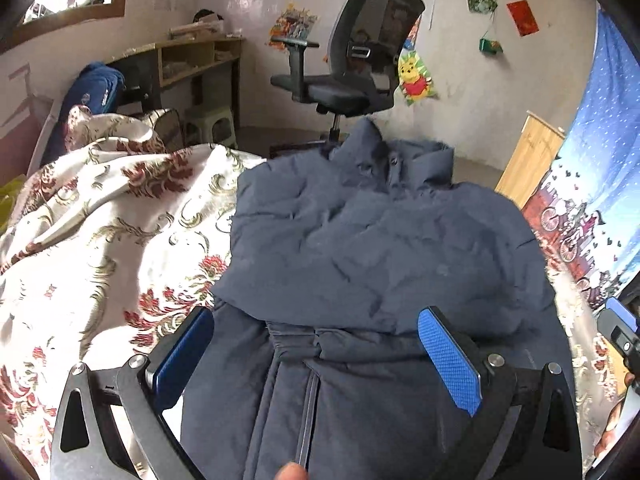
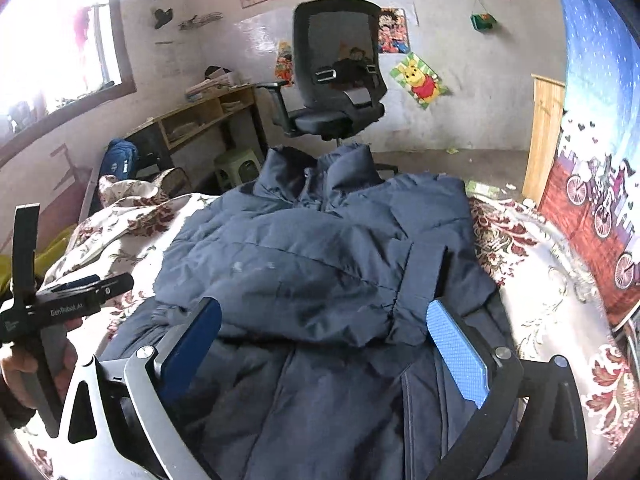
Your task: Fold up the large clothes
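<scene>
A dark navy padded jacket [image 1: 380, 240] [image 2: 320, 260] lies front-up on a bed, its collar pointing away toward the chair and its sleeves folded across the chest. The zip runs down the middle near me. My left gripper [image 1: 316, 314] hovers open above the jacket's lower middle, nothing between its blue pads [image 1: 448, 360]. My right gripper [image 2: 324, 306] hangs open over the folded sleeves, with only the jacket lying below it. The left gripper's body [image 2: 60, 308], held in a hand, shows at the left edge of the right wrist view.
A floral cream-and-red bedspread [image 1: 100, 240] [image 2: 540, 280] covers the bed, bunched at the far left. Beyond the bed stand a black office chair [image 1: 360, 60], a wooden desk [image 1: 192, 56], a green stool [image 1: 212, 124] and a blue backpack [image 1: 92, 88]. A blue patterned curtain [image 1: 592, 200] hangs at right.
</scene>
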A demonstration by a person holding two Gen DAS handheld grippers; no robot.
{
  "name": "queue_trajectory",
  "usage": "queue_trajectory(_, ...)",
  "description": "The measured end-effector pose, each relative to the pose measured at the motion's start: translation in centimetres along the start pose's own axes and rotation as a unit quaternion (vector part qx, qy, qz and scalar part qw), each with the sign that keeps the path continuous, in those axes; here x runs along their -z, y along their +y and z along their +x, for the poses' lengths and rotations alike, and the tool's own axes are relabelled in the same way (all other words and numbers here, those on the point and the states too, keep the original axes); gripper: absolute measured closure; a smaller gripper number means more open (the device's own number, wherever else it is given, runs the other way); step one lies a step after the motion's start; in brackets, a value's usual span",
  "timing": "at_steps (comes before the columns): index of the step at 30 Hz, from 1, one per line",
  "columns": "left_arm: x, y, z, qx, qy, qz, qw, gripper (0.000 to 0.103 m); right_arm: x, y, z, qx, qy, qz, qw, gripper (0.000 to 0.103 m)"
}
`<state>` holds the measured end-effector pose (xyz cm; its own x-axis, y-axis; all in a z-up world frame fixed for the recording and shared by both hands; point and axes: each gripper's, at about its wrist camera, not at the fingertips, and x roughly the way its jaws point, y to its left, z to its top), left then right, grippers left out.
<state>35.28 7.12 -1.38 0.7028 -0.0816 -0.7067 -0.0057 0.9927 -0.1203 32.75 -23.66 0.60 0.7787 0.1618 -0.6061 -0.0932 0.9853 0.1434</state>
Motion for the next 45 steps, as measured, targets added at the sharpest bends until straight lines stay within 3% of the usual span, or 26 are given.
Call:
queue_trajectory(4,-1.3,1.1,-3.3,0.009,-0.04,0.013,0.9991,0.0,-1.1,1.6,-2.2,-0.001,-0.001,-0.012,1.0,0.002)
queue_trajectory(9,-5.0,2.6,-6.0,-0.005,-0.088,0.048,0.9949,0.0,-4.3,3.8,-5.1,0.019,-0.011,-0.051,0.998,0.002)
queue_trajectory(15,-10.3,4.1,-7.1,-0.004,-0.095,0.047,0.9943,0.0,-11.0,5.5,-7.5,0.057,-0.022,-0.032,0.998,0.002)
queue_trajectory(19,-13.5,4.1,-7.1,-0.003,-0.098,0.062,0.9933,0.0,-15.9,5.8,-7.4,0.075,-0.009,-0.046,0.996,0.002)
queue_trajectory(22,-15.5,3.6,-5.9,-0.007,-0.088,0.07,0.9936,0.0,-17.7,5.7,-6.3,0.089,0.017,-0.072,0.993,0.002)
queue_trajectory(27,-17.5,3.2,-1.5,-0.003,-0.077,0.04,0.9963,0.0,-20.4,3.6,-2.6,0.073,-0.007,-0.064,0.995,0.002)
queue_trajectory(30,-18.3,2.1,1.4,-0.001,-0.072,0.041,0.9966,0.0,-20.4,1.3,2.1,0.05,-0.022,-0.045,0.997,0.002)
queue_trajectory(33,-19.1,0.3,4.2,-0.002,-0.066,0.056,0.9962,0.0,-19.5,-1.6,7.8,0.029,-0.002,-0.009,1.0,0.002)
queue_trajectory(37,-20.7,-2.2,8.4,0.003,-0.029,0.047,0.9985,0.0,-18.8,-4.6,13.8,-0.007,0.031,0.046,0.998,0.002)
queue_trajectory(41,-22.2,-4.3,11.9,-0.018,-0.023,0.035,0.999,0.0,-18.2,-6.0,18.9,-0.036,0.05,0.074,0.995,0.002)
queue_trajectory(45,-23.7,-6.0,15.5,-0.021,-0.009,0.025,0.9994,0.0,-18.1,-7.2,24.0,-0.034,0.061,0.08,0.994,0.002)
